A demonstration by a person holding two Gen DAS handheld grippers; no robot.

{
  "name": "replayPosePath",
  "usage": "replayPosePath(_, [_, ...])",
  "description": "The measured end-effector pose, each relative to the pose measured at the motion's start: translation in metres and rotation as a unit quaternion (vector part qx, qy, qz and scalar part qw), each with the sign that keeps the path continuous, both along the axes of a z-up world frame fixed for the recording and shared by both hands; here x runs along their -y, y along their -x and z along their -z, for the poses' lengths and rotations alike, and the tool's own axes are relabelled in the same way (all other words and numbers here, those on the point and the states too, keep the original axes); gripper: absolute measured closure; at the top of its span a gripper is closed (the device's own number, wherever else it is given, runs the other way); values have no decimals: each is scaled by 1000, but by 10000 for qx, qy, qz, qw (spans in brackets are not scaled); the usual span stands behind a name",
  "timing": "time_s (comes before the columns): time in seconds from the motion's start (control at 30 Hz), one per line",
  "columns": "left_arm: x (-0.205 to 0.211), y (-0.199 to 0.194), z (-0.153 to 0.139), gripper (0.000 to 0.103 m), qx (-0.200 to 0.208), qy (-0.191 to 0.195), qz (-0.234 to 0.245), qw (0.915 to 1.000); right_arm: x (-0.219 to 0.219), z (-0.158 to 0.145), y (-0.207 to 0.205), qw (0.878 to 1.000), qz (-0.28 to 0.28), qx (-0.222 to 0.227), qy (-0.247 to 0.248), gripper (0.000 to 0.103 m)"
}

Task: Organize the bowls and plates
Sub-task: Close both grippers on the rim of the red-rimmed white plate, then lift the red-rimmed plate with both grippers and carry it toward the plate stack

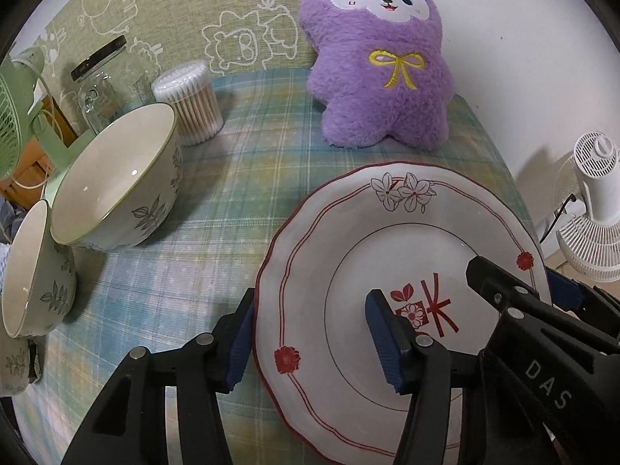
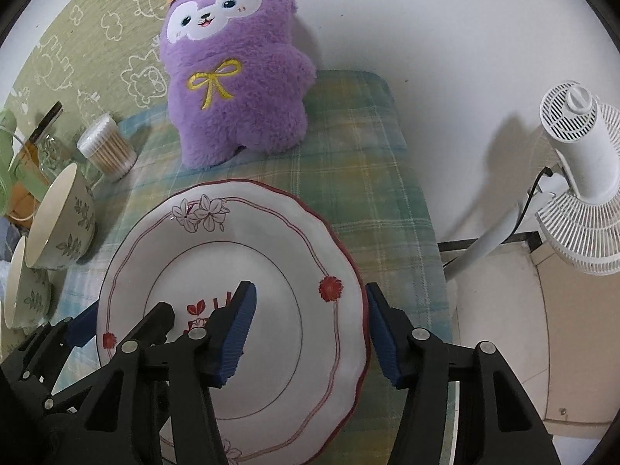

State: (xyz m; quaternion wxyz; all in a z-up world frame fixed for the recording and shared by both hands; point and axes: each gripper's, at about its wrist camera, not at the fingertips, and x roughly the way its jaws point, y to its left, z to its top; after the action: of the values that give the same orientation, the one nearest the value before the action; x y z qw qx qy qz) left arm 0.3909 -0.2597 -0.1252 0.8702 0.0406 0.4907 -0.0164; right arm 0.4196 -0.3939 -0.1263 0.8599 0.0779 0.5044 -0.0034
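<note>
"das" lettering on right gripper

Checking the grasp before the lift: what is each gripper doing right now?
Left gripper: jaws straddle the plate's left rim; contact cannot be told.
Right gripper: jaws straddle the plate's right rim; contact cannot be told.

Worktop covered in a plaid cloth of pale green, blue and yellow. Behind it at left hung a green fabric backdrop printed with white outline cartoon animals; at right stood a plain white wall, evenly lit, carrying soft shadows. A white electric fan with a dark cord stood beside the worktop's right edge, over a pale beige tiled floor. A green fan stood at the far left edge.
</note>
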Motion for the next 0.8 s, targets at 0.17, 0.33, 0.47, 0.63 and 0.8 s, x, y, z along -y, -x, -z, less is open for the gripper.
replayPosePath(0.17, [0,-2,1,46,24,-46,70,10000,0,1,-1,9999,36,-36,106,52])
replayPosePath(0.33, [-2,-2,0,54,60,-51,-95,9999,-1,3,-3,9996,6,-103,271,58])
replayPosePath(0.47, [-2,-5,1,54,51,-26,-261,9996,0,3,-2,9996,17,-100,269,58])
replayPosePath(0.63, [-1,-5,1,54,70,-93,-214,9997,-2,3,-3,9995,59,-97,297,58])
replayPosePath(0.8, [1,-5,0,56,49,-126,-188,9997,-1,1,0,9994,64,-133,299,58])
